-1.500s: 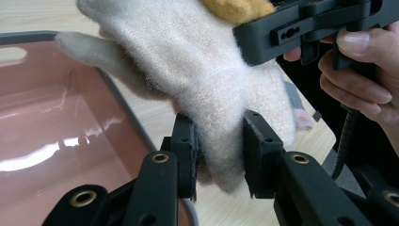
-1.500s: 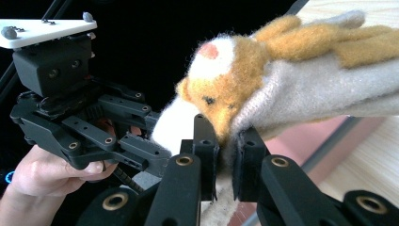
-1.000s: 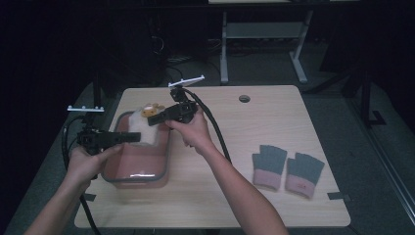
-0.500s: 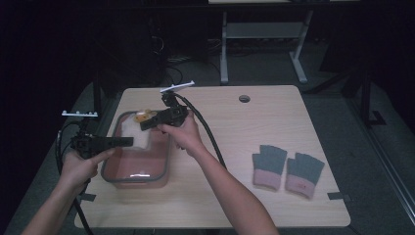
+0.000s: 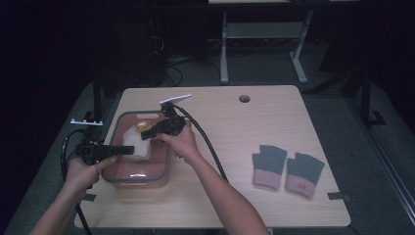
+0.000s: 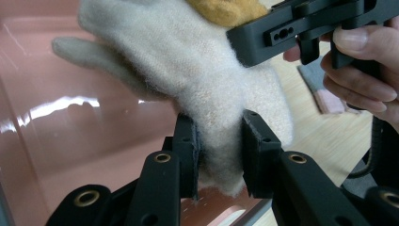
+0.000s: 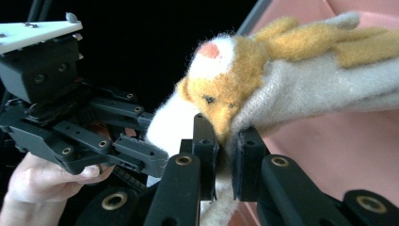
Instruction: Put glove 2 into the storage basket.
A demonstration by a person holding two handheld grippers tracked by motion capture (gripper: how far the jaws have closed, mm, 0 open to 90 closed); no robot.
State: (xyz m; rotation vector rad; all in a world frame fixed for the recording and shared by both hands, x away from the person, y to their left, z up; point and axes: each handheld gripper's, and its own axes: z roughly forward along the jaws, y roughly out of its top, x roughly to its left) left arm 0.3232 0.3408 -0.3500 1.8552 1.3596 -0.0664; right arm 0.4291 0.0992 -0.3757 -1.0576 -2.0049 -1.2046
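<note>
A cream woolly glove (image 5: 135,142) with an orange animal face (image 7: 225,89) hangs low inside the pink container (image 5: 133,172), stretched between both grippers. My left gripper (image 5: 128,150) comes in from the left and is shut on the glove's cream end (image 6: 207,94), with the pads (image 6: 190,141) pinching the fabric. My right gripper (image 5: 146,134) comes in from the right and is shut on the edge just under the animal face; its jaws stand nearly together in the right gripper view (image 7: 221,136). Each gripper view also shows the other gripper (image 6: 291,30) (image 7: 94,136) close by.
The pink container has a grey rim (image 5: 167,161) and stands at the table's left. A pair of grey gloves with pink cuffs (image 5: 288,168) lies at the right. A round hole (image 5: 244,98) sits near the table's far edge. Cables trail from both grippers.
Both hands have come down and slightly nearer, lowering the cream glove from above the container into it. Both grips have held.
</note>
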